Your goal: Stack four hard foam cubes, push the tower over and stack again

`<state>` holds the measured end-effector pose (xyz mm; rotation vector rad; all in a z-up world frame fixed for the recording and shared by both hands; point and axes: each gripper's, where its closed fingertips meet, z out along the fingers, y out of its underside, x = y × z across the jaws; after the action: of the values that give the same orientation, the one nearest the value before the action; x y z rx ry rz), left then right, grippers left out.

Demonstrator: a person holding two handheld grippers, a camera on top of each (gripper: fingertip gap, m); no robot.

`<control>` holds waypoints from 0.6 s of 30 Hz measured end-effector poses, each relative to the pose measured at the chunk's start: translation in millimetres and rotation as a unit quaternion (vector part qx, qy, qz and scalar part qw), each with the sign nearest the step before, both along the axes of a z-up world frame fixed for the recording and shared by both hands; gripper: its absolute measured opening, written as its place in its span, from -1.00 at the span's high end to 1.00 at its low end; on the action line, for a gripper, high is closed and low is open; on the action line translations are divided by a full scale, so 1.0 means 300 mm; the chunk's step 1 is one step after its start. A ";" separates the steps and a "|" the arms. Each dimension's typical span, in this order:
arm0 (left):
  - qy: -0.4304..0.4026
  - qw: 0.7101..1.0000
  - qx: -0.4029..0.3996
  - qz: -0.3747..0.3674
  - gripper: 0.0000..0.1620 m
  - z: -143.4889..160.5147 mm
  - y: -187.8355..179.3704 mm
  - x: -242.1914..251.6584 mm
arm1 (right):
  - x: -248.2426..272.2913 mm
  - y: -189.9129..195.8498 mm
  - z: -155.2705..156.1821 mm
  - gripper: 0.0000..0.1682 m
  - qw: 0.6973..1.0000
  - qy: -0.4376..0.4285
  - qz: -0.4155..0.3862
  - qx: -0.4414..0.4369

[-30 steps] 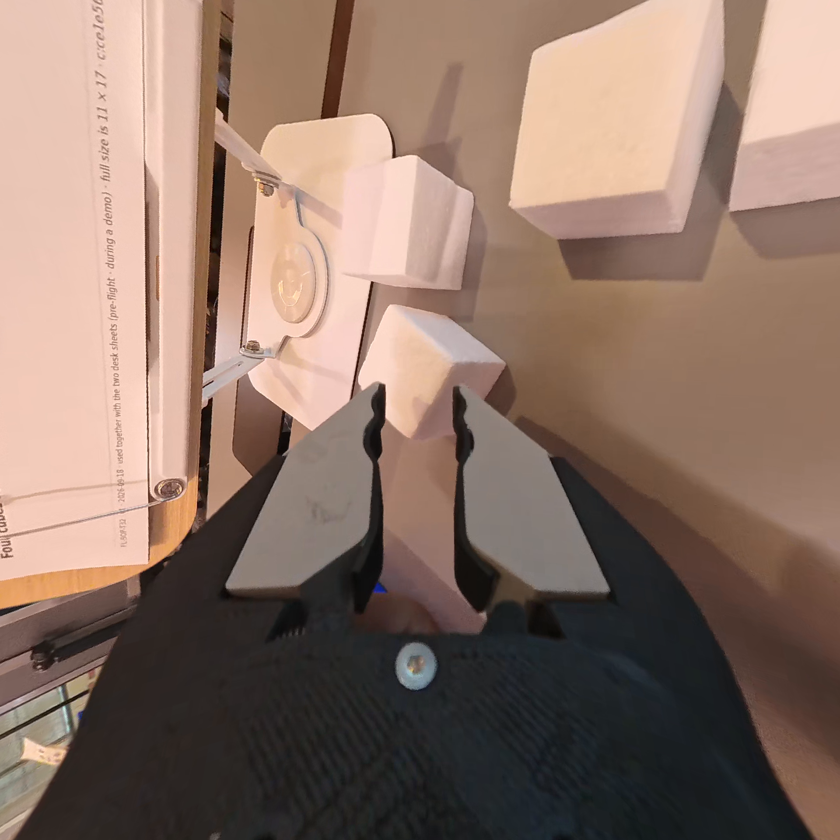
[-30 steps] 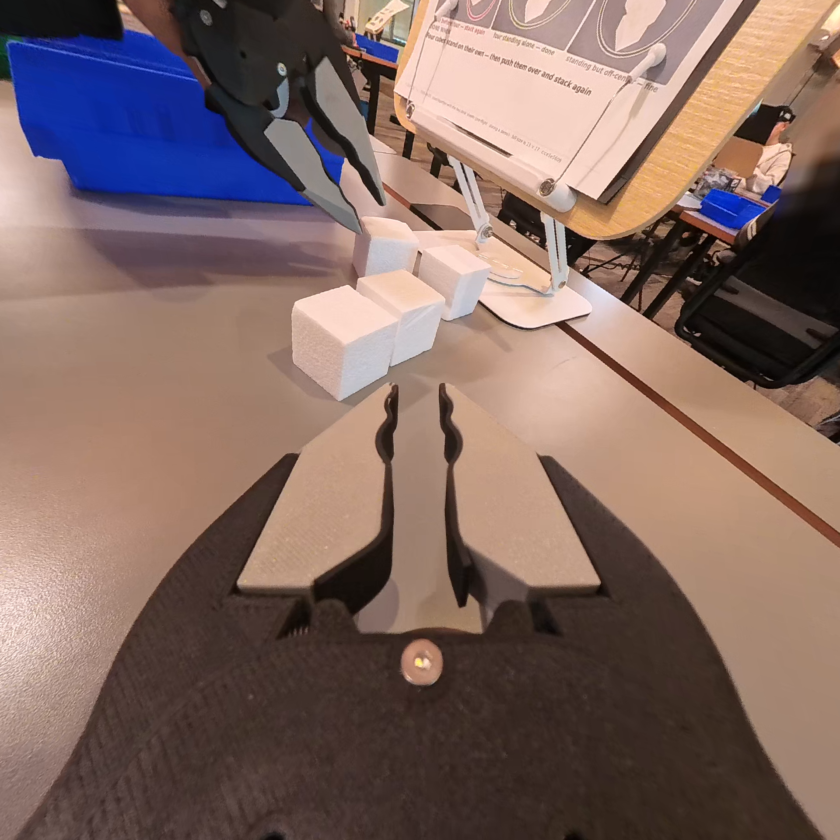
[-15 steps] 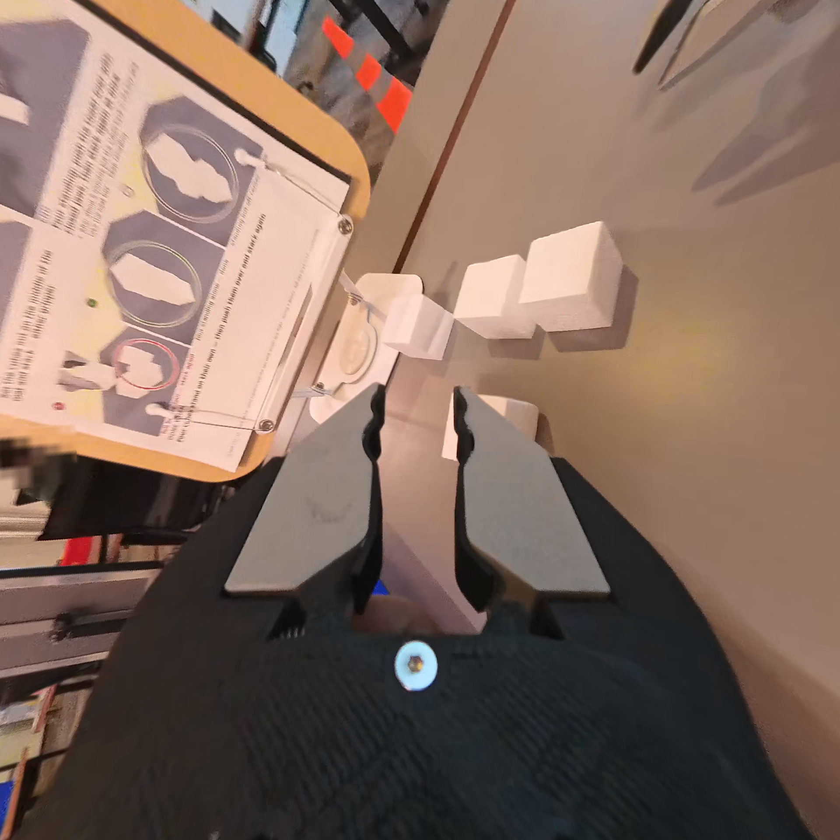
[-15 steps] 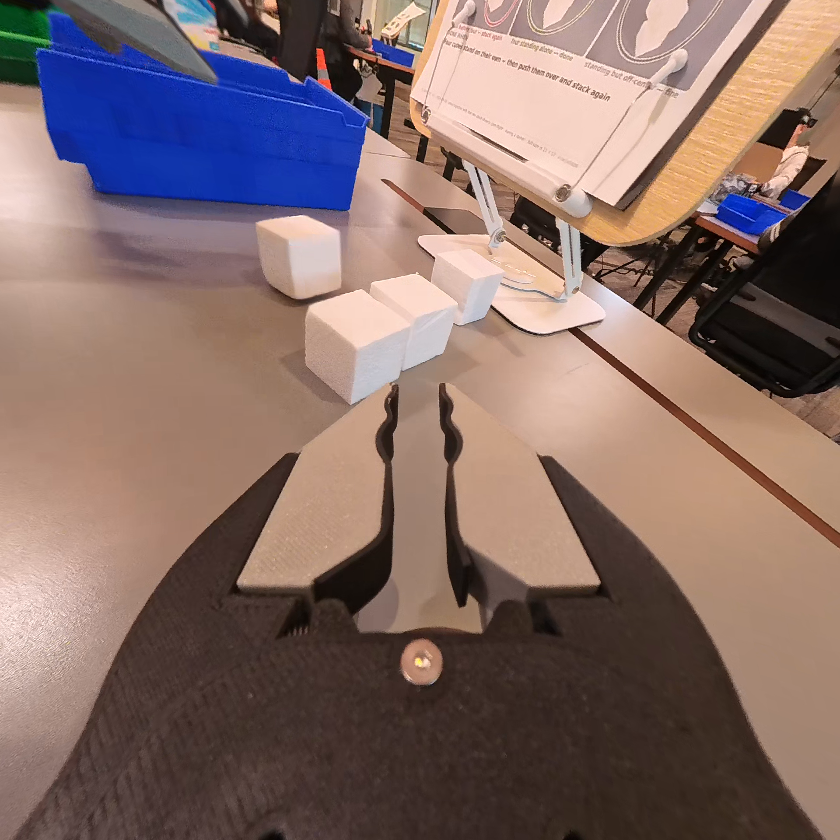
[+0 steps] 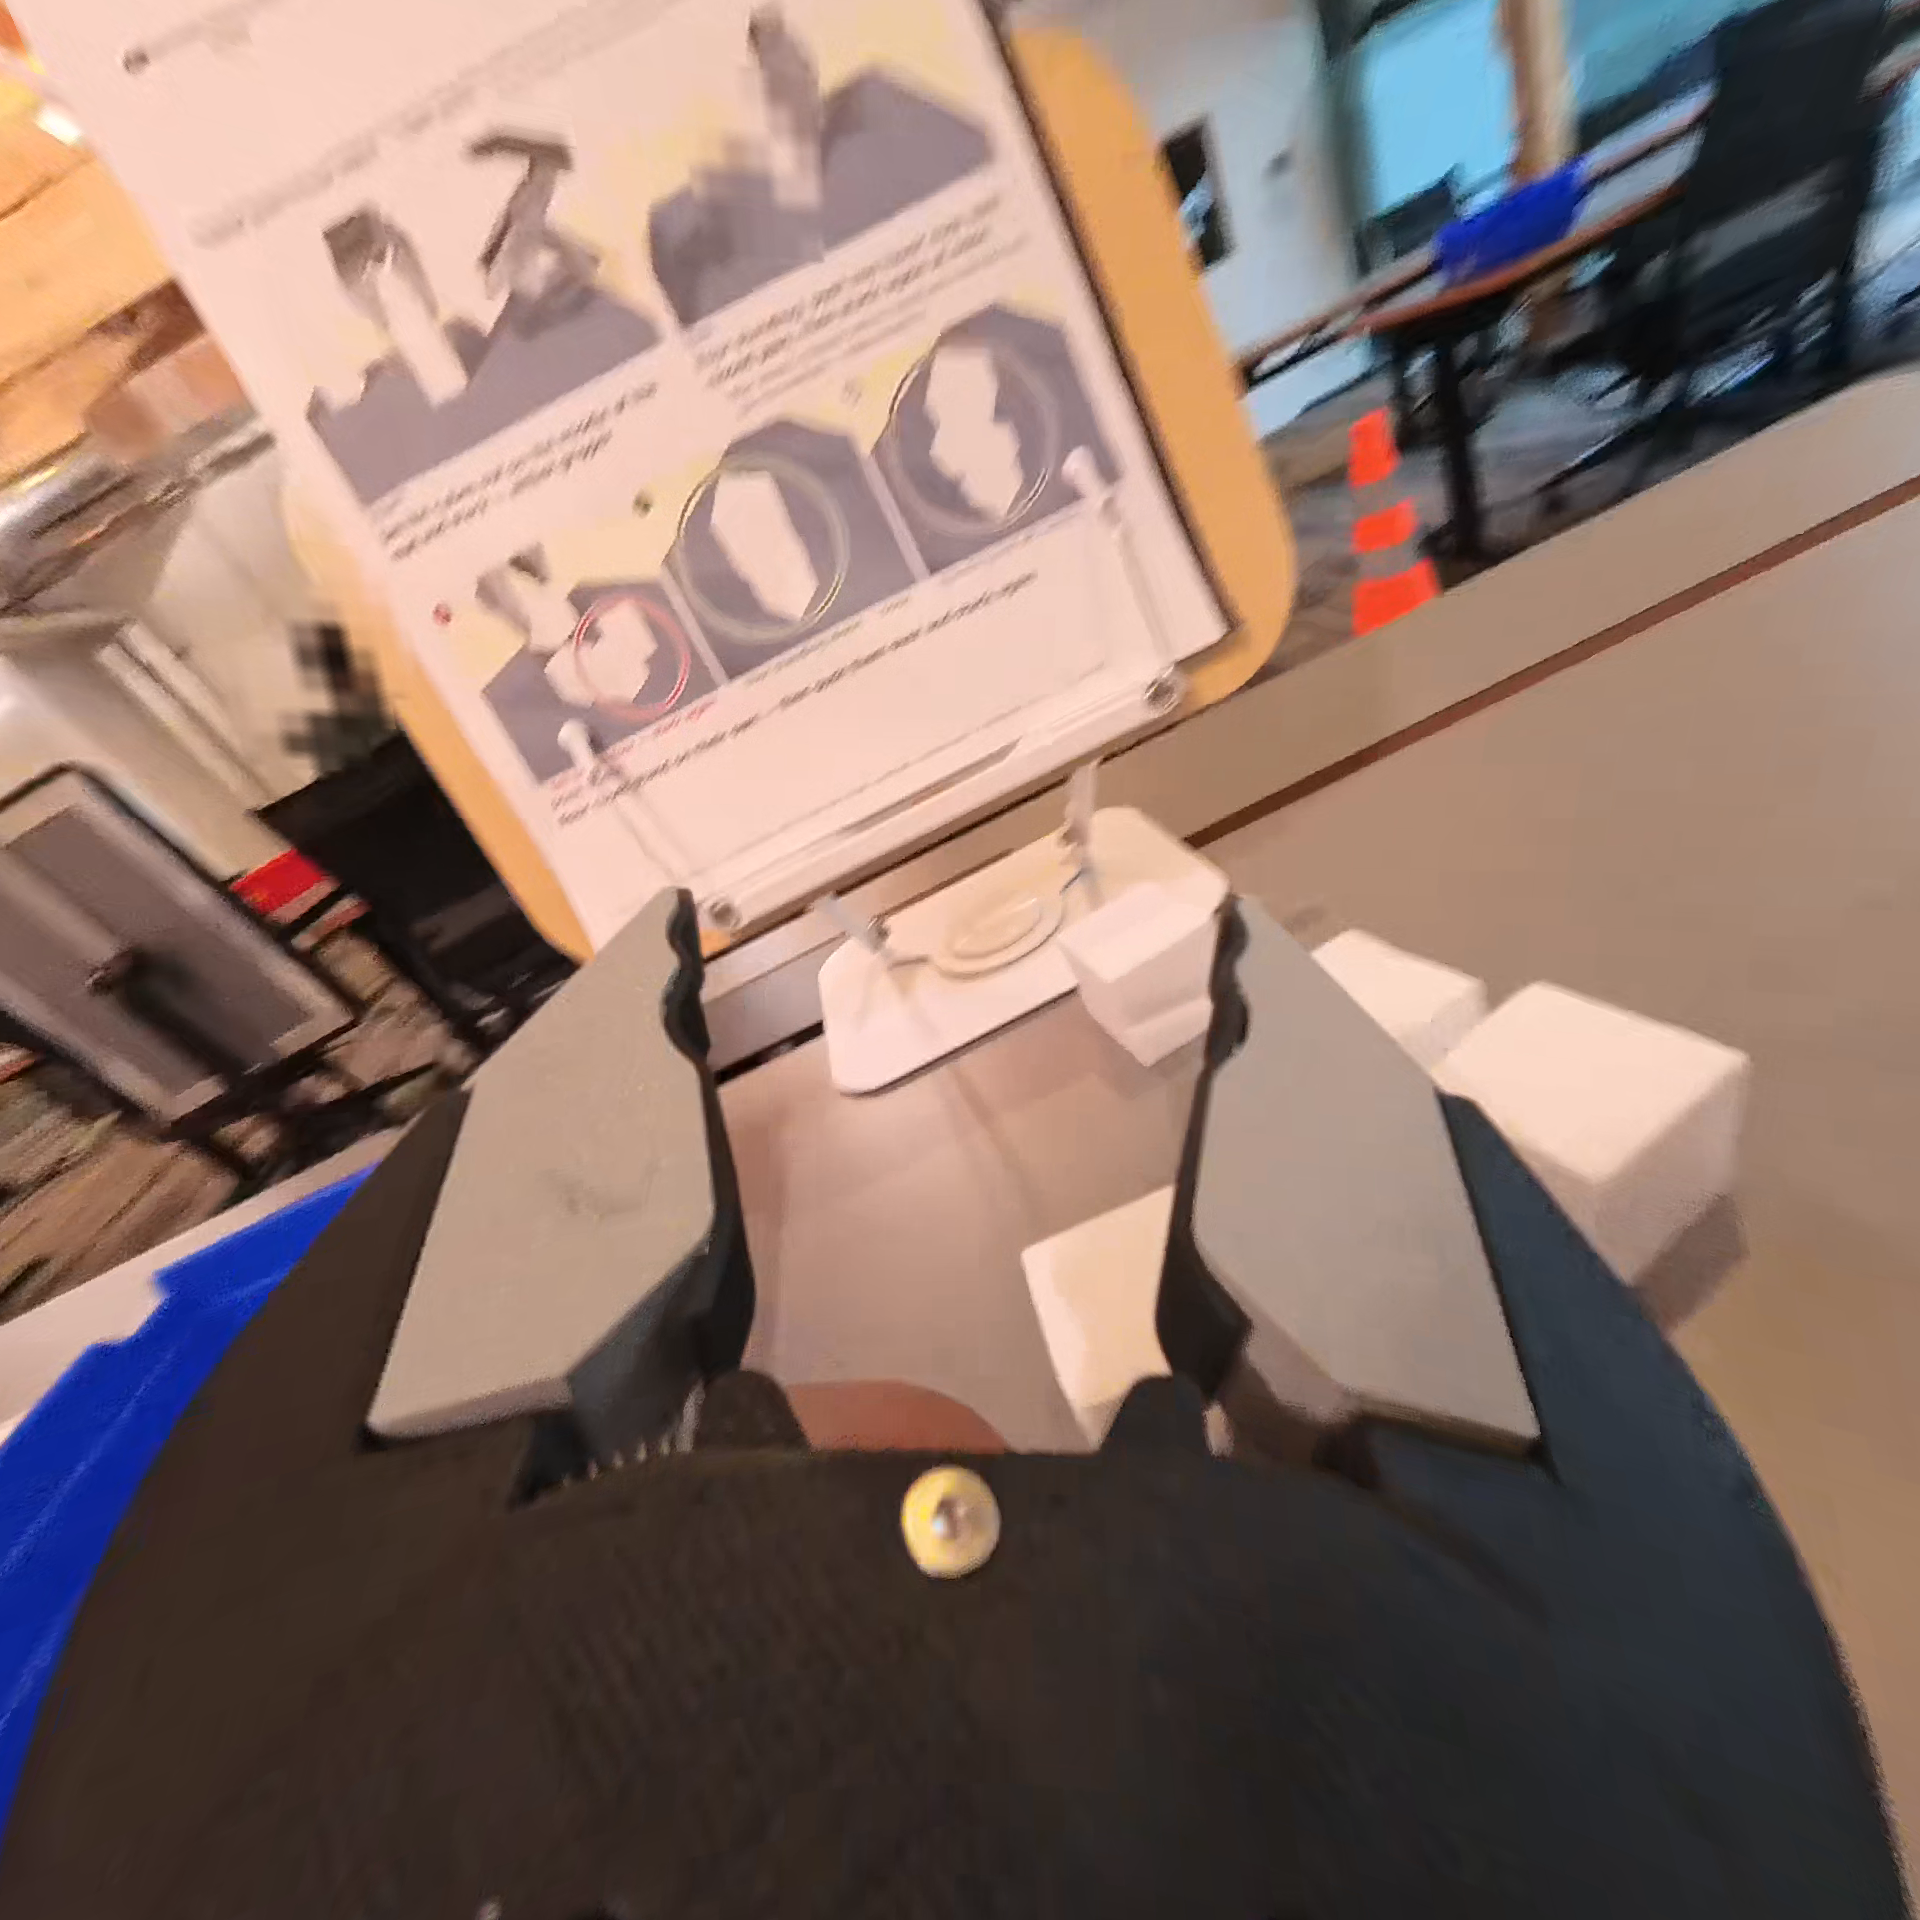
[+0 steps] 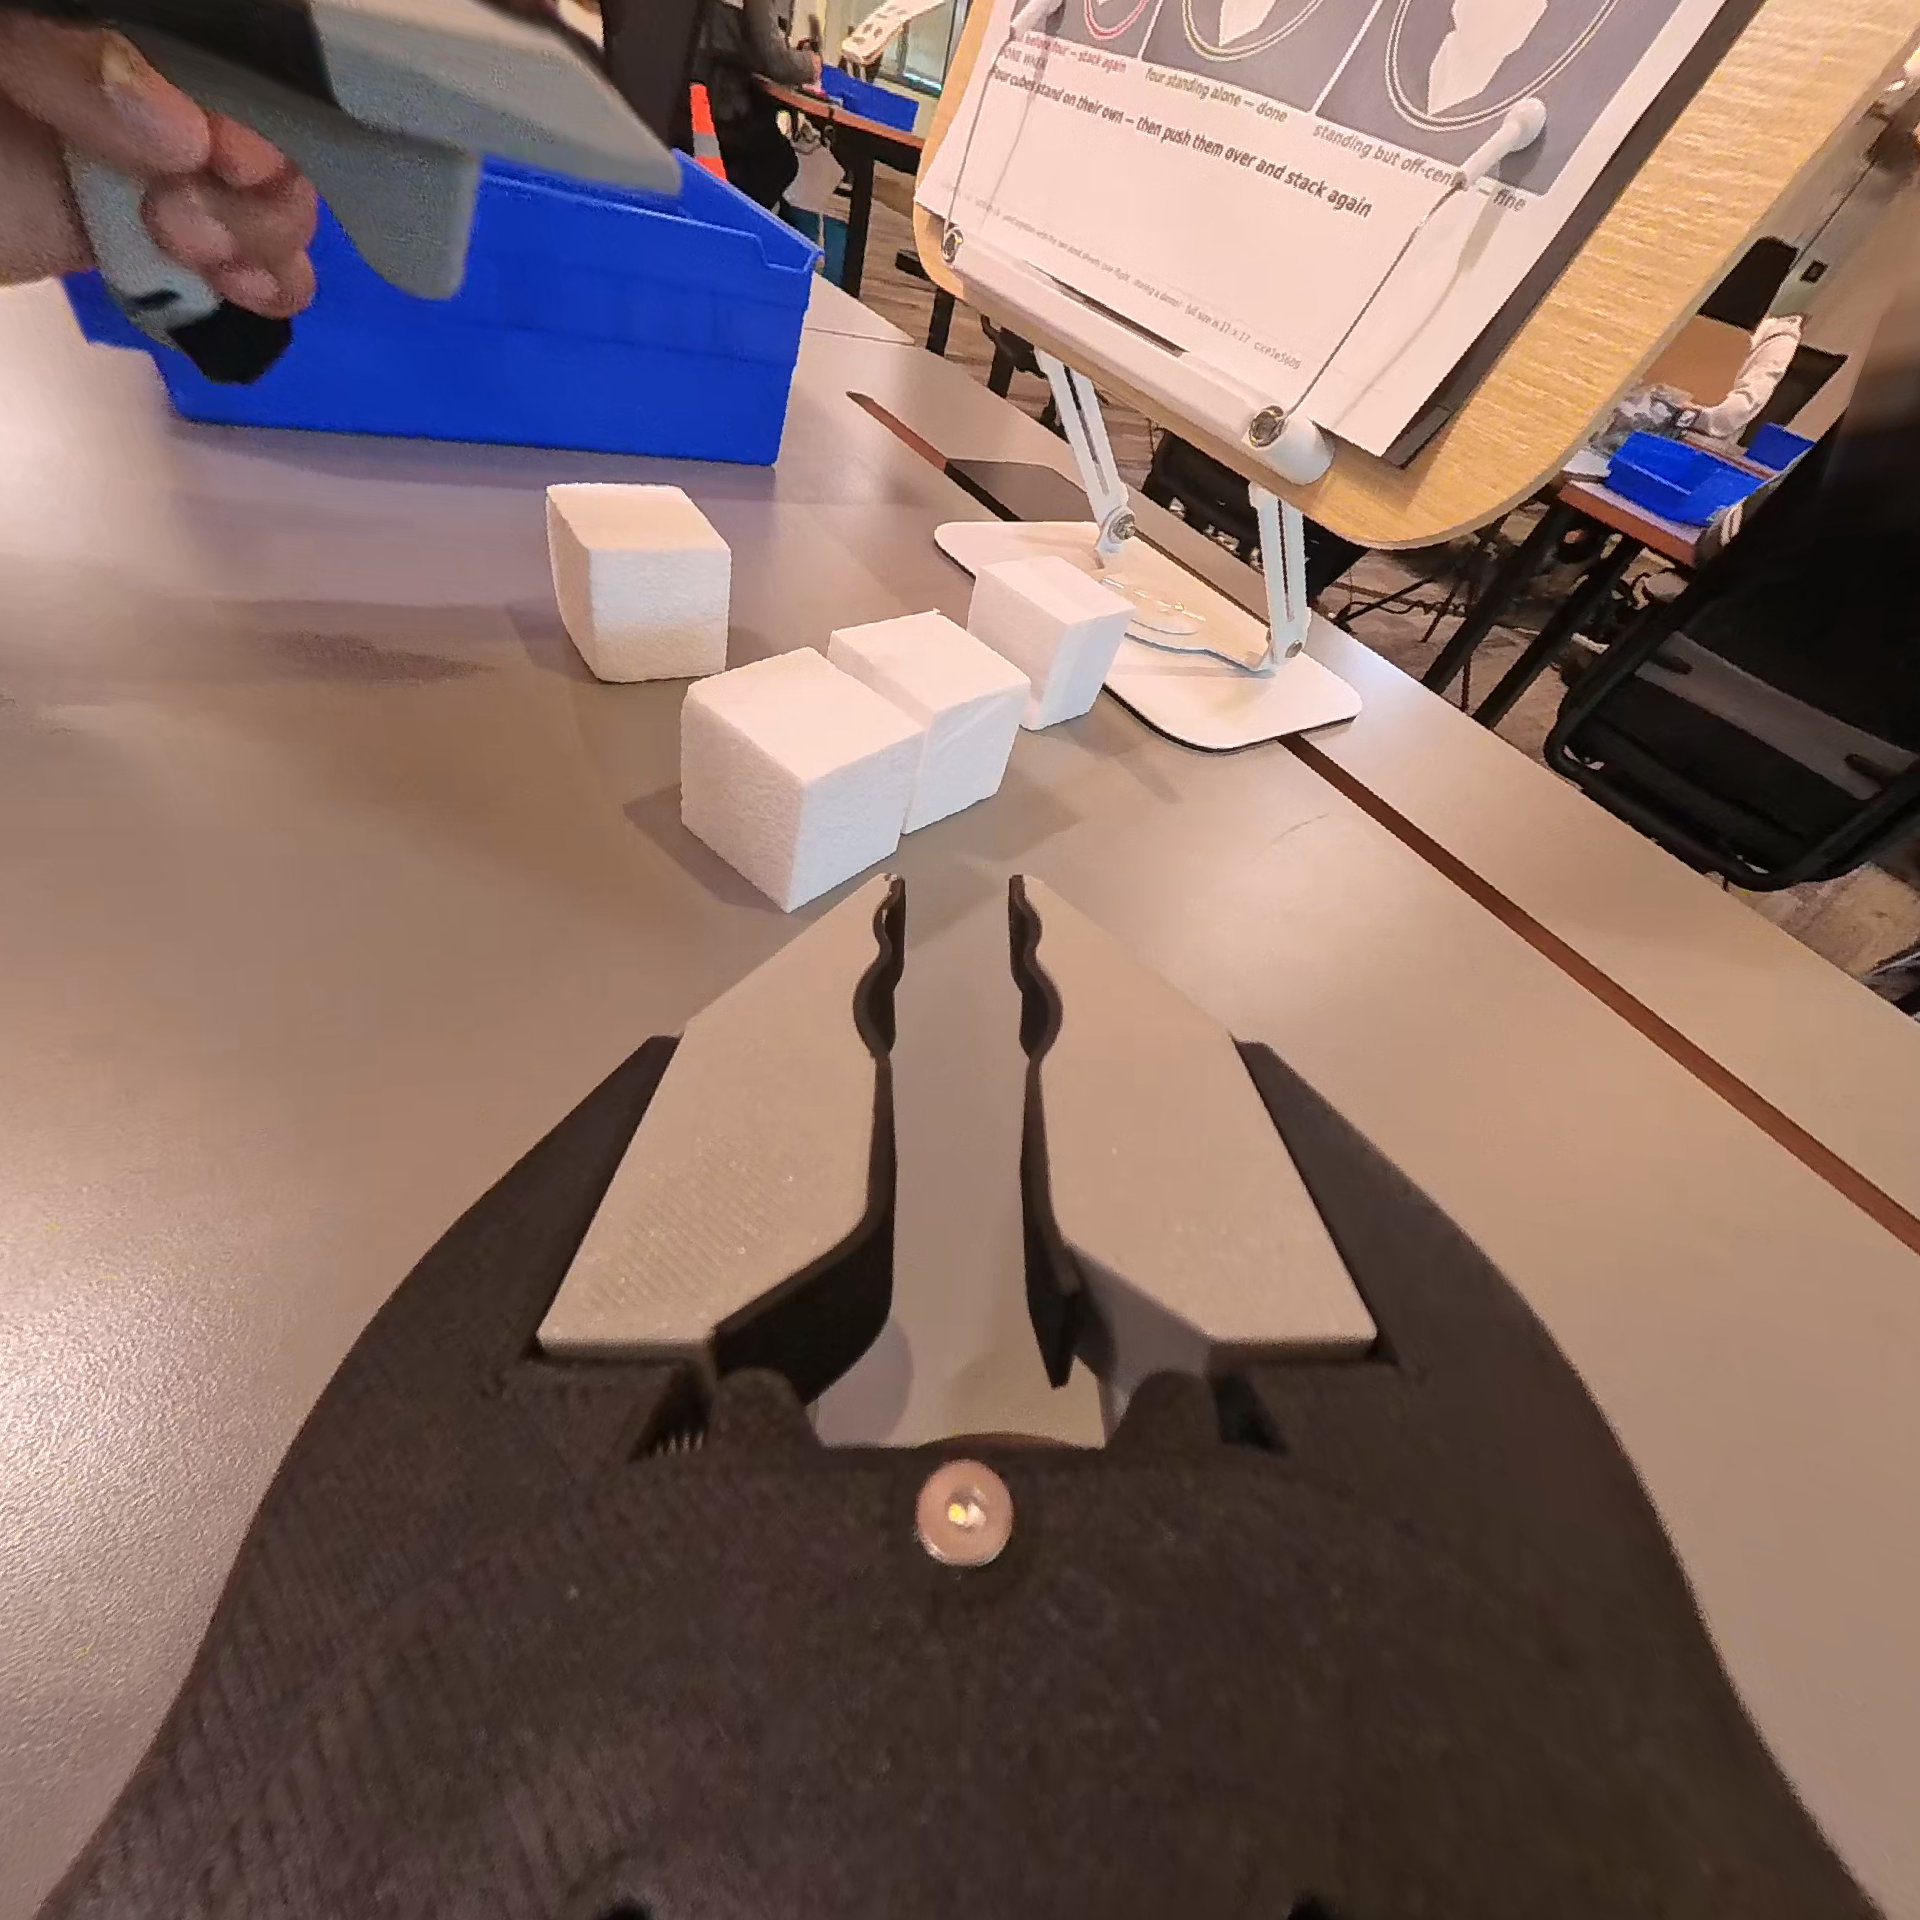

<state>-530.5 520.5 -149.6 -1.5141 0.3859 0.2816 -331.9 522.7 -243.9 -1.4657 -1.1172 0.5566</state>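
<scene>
My left gripper (image 5: pixel 956 940) spread wide above the grey table (image 6: pixel 260 935), four white hard foam cubes (image 6: pixel 795 774) lying unstacked just ahead of my right gripper (image 6: pixel 956 894), its jaws narrow and empty.

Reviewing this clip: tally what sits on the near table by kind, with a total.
White foam cubes: 4 (the lone cube, front row cube, middle row cube, far row cube)
Blue bins: 1 (blue bin)
Document stands with an instruction sheet: 1 (stand)
Total: 6
</scene>
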 end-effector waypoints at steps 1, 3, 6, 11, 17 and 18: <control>0.009 1.000 -0.009 0.023 -0.20 -0.019 0.010 -0.017 | -0.001 0.000 -0.001 0.80 1.000 0.000 0.001 -0.003; -0.015 0.999 -0.023 0.033 -0.17 -0.063 0.017 -0.028 | -0.005 0.002 -0.003 0.80 1.000 0.001 0.001 -0.009; -0.077 0.993 -0.074 0.049 -0.08 -0.149 0.032 -0.072 | -0.013 0.001 -0.005 0.80 1.000 0.002 0.006 -0.015; -0.096 0.993 -0.056 0.038 -0.02 -0.130 0.030 -0.117 | -0.022 -0.003 -0.009 0.80 1.000 -0.004 0.009 -0.013; -0.039 0.999 0.018 0.013 0.35 -0.059 -0.023 -0.105 | -0.023 -0.003 -0.011 0.80 1.000 -0.006 0.008 -0.012; -0.028 0.999 0.019 0.014 0.39 -0.057 -0.027 -0.103 | -0.022 -0.003 -0.011 0.80 1.000 -0.006 0.007 -0.012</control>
<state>-561.4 512.5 -166.7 -1.4870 0.3128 0.2665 -338.6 521.9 -247.0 -1.4839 -1.1353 0.5737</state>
